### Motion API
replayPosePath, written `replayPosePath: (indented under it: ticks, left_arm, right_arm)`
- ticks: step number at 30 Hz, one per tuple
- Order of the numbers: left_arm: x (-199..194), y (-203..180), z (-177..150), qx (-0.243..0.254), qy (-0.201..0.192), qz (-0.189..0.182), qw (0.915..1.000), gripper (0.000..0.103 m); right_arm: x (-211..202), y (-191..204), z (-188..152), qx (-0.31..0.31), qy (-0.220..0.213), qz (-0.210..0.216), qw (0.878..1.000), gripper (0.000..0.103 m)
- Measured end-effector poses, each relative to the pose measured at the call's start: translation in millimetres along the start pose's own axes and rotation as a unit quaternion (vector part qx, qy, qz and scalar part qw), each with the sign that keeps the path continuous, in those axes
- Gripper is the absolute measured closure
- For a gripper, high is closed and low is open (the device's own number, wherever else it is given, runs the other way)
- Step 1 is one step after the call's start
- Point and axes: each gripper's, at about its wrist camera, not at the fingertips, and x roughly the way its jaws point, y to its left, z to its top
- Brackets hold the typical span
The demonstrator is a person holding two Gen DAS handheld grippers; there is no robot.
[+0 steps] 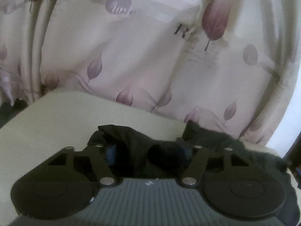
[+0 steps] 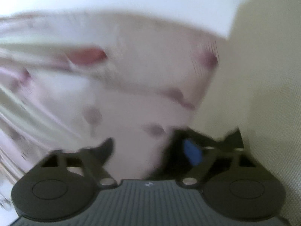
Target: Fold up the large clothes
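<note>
A black garment [image 1: 216, 141] lies bunched on a beige textured surface [image 1: 47, 128]. My left gripper [image 1: 148, 150] sits over it, jaws wide apart, with black cloth draped over and between the fingers; blue pads [image 1: 111, 150] show. The right wrist view is heavily blurred. My right gripper [image 2: 148, 148] has its jaws wide apart; black cloth [image 2: 231, 137] shows around the right finger with its blue pad [image 2: 191, 152]. I cannot tell whether either gripper has hold of the cloth.
A cream curtain [image 1: 150, 56] with purple leaf prints hangs right behind the surface, and fills the right wrist view [image 2: 112, 84]. A pale wall [image 2: 263, 56] stands to the right.
</note>
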Motion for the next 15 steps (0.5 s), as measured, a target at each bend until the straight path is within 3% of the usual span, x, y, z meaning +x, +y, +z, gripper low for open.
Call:
replayPosePath:
  ticks: [2, 3, 4, 5, 7, 9, 12, 14, 15]
  left_arm:
    - [-9.7, -7.8, 1.3, 0.009, -0.019, 0.012, 0.9997, 0.004]
    - [-16.0, -13.3, 1.6, 0.015, -0.041, 0.031, 0.9986, 0.0]
    - [-23.0, -18.5, 1.9, 0.027, -0.063, 0.042, 0.9967, 0.0]
    - [-27.7, -23.6, 3.1, 0.044, -0.073, 0.042, 0.9955, 0.0]
    - [-30.9, -31.1, 4.0, 0.064, -0.077, 0.039, 0.9942, 0.0]
    - [-26.4, -38.8, 3.1, 0.074, -0.057, 0.016, 0.9955, 0.0]
    - [-10.0, -54.5, -1.9, 0.1, -0.026, 0.007, 0.9946, 0.007]
    - [11.9, -59.1, -8.4, 0.114, 0.013, 0.005, 0.9933, 0.023]
    - [21.2, -57.7, -10.8, 0.114, 0.028, 0.009, 0.9931, 0.037]
  right_arm:
    - [-5.5, 7.6, 6.1, -0.016, 0.025, 0.003, 1.0, 0.013]
    - [-3.8, 16.6, 7.0, -0.05, 0.04, -0.008, 0.998, 0.014]
    - [-3.0, 31.1, 3.4, -0.115, 0.053, -0.027, 0.992, 0.022]
    - [0.5, 49.1, -4.7, -0.2, 0.069, -0.056, 0.976, 0.039]
    - [13.6, 72.9, -25.1, -0.326, 0.115, -0.097, 0.933, 0.054]
    - [28.3, 85.2, -45.9, -0.398, 0.139, -0.121, 0.899, 0.062]
    - [59.3, 90.1, -68.9, -0.47, 0.164, -0.154, 0.854, 0.065]
    - [76.1, 83.4, -79.1, -0.498, 0.178, -0.173, 0.831, 0.065]
    - [84.4, 77.6, -83.4, -0.51, 0.189, -0.184, 0.819, 0.065]
